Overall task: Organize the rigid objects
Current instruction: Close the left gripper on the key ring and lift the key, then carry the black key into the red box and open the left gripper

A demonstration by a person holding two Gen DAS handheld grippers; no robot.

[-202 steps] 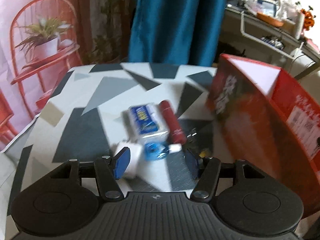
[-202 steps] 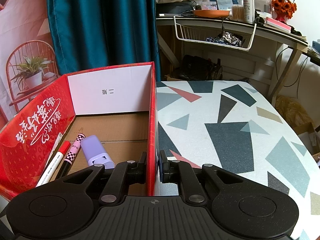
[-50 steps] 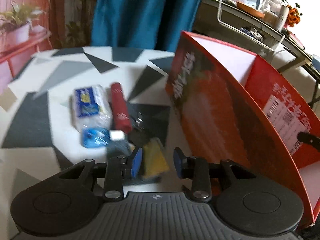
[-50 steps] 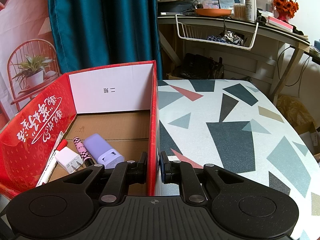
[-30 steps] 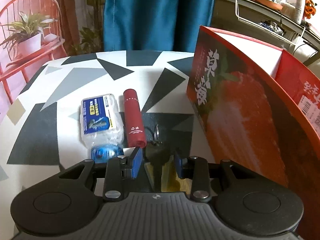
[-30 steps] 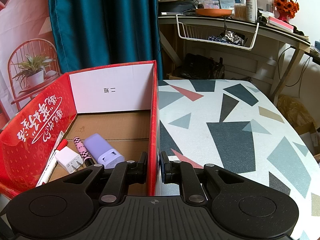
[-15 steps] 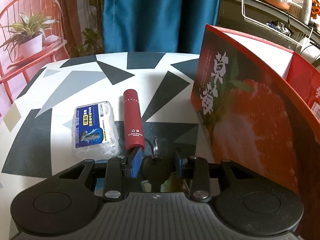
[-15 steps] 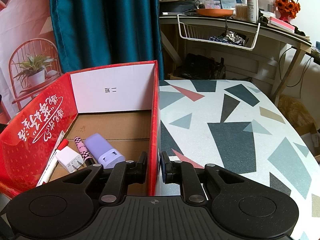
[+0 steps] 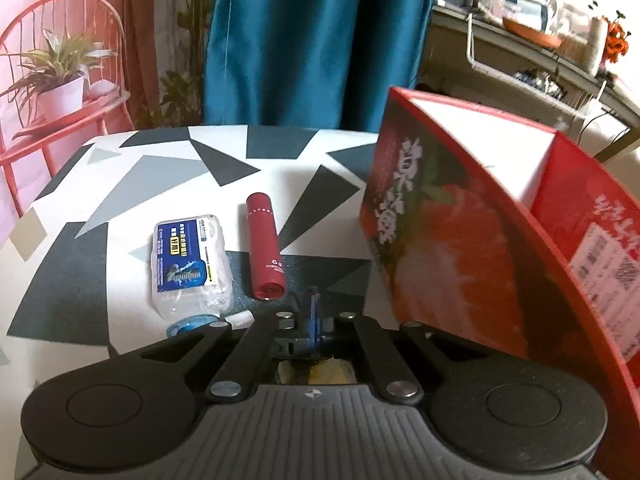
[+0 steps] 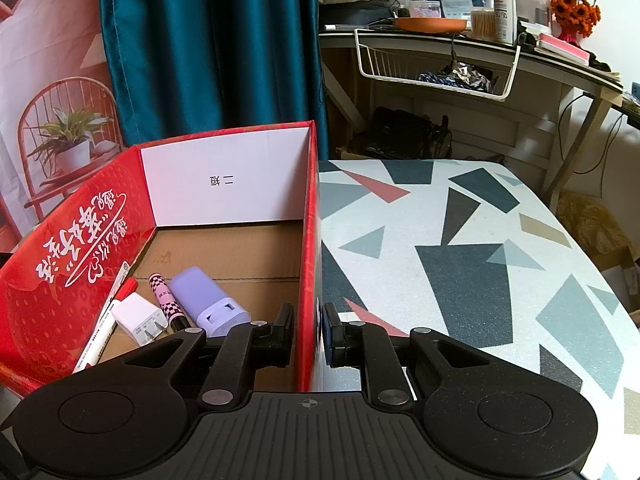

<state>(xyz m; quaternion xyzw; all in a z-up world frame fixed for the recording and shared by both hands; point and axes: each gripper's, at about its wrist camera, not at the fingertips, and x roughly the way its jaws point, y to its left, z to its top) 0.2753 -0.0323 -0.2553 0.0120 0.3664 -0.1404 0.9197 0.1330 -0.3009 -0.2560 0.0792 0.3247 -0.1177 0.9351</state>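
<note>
Claws: left (image 9: 314,322) apparently pinched together, right (image 10: 308,330) clamping box wall (image 10: 307,248).

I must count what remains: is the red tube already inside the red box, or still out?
Out. The red tube lies flat on the table, left of the red box.

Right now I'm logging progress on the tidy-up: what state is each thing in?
left tongs: shut, grip contents hidden.
right tongs: shut on the red box wall.
red box: open-topped, upright.
purple case: lying in the box.
white charger: in the box.
markers: in the box.
red tube: lying on the table.
clear plastic case: closed, on the table.
</note>
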